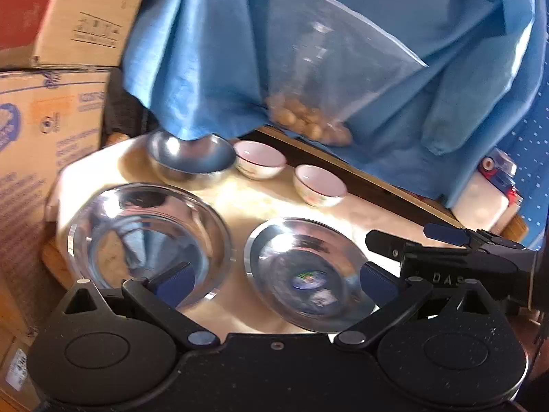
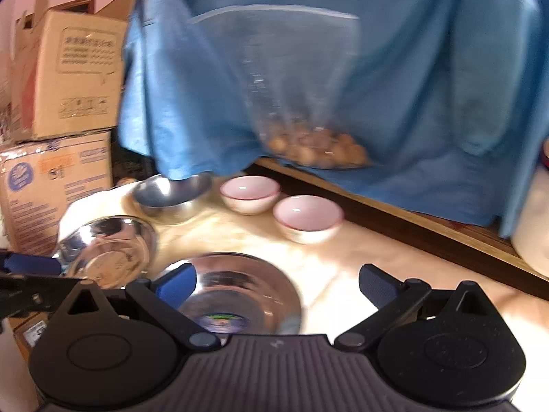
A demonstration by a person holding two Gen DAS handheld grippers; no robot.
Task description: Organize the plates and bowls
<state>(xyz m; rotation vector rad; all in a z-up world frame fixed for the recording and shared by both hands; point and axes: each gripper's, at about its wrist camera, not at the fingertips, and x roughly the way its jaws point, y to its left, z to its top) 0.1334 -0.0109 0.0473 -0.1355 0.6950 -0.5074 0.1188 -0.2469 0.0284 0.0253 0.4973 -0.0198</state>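
On the pale table (image 1: 260, 202) stand three steel dishes and two small white bowls. A big steel bowl (image 1: 147, 240) sits near left, a steel plate (image 1: 305, 271) with a sticker near right, a smaller steel bowl (image 1: 192, 158) behind. The white bowls (image 1: 260, 158) (image 1: 320, 184) stand at the back. My left gripper (image 1: 276, 279) hangs open above the near two, holding nothing. In the right wrist view my right gripper (image 2: 278, 286) is open and holds nothing over the steel plate (image 2: 236, 288); the big steel bowl (image 2: 109, 250), the smaller steel bowl (image 2: 171, 192) and the white bowls (image 2: 249, 194) (image 2: 308, 218) lie beyond.
A blue cloth (image 1: 212, 51) hangs behind the table, with a clear bag of brown nuts (image 1: 308, 120) in front of it. Cardboard boxes (image 1: 51, 130) are stacked at the left. A dark wooden ledge (image 2: 411, 216) borders the table's far side. A white container (image 1: 480, 202) stands right.
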